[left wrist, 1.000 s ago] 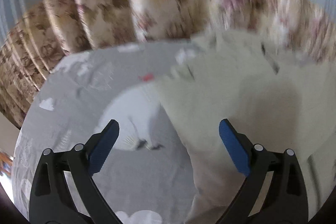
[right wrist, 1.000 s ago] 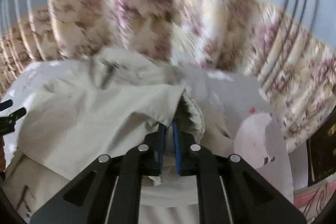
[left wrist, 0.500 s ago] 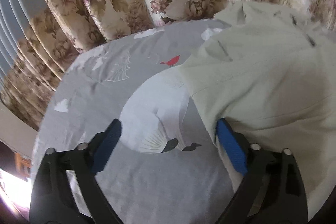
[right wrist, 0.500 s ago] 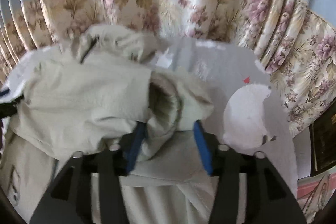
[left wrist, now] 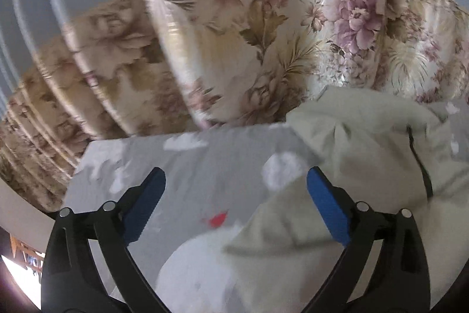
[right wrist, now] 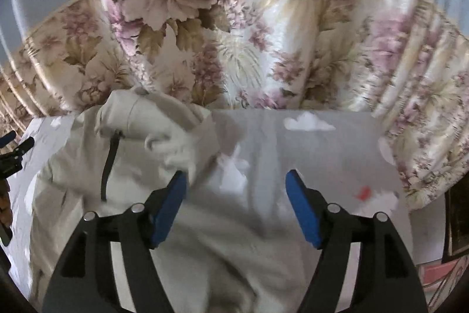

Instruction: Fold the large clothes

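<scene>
The left gripper (left wrist: 234,201) has its jaws spread wide and opening, with nothing clamped; only grey sheet (left wrist: 187,172) shows in the gap, along with one small red bird print (left wrist: 215,219). The one cream garment (left wrist: 366,160) starts at the inner face of its right-hand pad (left wrist: 328,207), a folded edge running down under that finger, and it piles up ahead and to the right, with one dark zipper (left wrist: 422,166) visible on it. To the left and straight ahead of this gripper the sheet is bare as far as the bed's far edge, which meets the flowered curtain (left wrist: 263,34).

The right gripper (right wrist: 236,204) is also parted and opening, pressing on nothing. Cream fabric lies below and between its fingers; a bunched cuff or hem (right wrist: 178,151) sits just past the tip of its left pad, and the bulk of the garment (right wrist: 132,143) is heaped ahead-left. Ahead-right, plain sheet (right wrist: 322,154) runs to the curtain (right wrist: 249,34). At the far left edge, part of the other gripper (right wrist: 14,148) shows.
</scene>
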`<action>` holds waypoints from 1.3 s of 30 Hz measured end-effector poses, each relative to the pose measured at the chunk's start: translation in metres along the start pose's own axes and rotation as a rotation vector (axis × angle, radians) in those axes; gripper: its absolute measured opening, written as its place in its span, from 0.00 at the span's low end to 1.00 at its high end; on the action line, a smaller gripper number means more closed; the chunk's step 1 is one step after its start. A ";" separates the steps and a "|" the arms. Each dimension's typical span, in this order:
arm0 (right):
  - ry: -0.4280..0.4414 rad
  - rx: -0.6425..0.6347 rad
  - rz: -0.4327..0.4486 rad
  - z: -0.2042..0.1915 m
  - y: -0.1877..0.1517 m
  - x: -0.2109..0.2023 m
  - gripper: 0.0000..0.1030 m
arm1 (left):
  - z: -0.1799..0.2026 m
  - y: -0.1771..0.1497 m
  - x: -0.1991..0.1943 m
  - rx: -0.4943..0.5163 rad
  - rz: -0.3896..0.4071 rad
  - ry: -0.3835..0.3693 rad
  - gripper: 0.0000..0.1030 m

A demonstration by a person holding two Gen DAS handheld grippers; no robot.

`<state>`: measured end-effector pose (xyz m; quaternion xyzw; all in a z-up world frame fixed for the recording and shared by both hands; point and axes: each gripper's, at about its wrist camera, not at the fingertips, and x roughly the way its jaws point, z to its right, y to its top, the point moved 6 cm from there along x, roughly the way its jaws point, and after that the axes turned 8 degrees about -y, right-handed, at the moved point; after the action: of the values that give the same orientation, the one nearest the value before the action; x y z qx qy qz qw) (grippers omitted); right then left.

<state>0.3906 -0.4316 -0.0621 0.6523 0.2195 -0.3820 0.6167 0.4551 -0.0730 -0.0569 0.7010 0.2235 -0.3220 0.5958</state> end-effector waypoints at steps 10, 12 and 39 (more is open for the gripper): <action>-0.010 -0.015 -0.144 -0.030 0.051 0.090 0.68 | 0.021 0.040 0.091 -0.036 -0.124 -0.099 0.94; 0.008 -0.021 -0.181 -0.038 0.051 0.104 0.68 | 0.020 0.041 0.110 -0.065 -0.168 -0.107 0.94; 0.240 -0.106 0.211 -0.058 0.056 -0.072 0.06 | 0.032 0.067 -0.052 -0.007 0.221 -0.462 0.00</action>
<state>0.4021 -0.3704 0.0262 0.6791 0.2418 -0.2223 0.6564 0.4600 -0.1132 0.0244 0.6270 0.0048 -0.4058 0.6650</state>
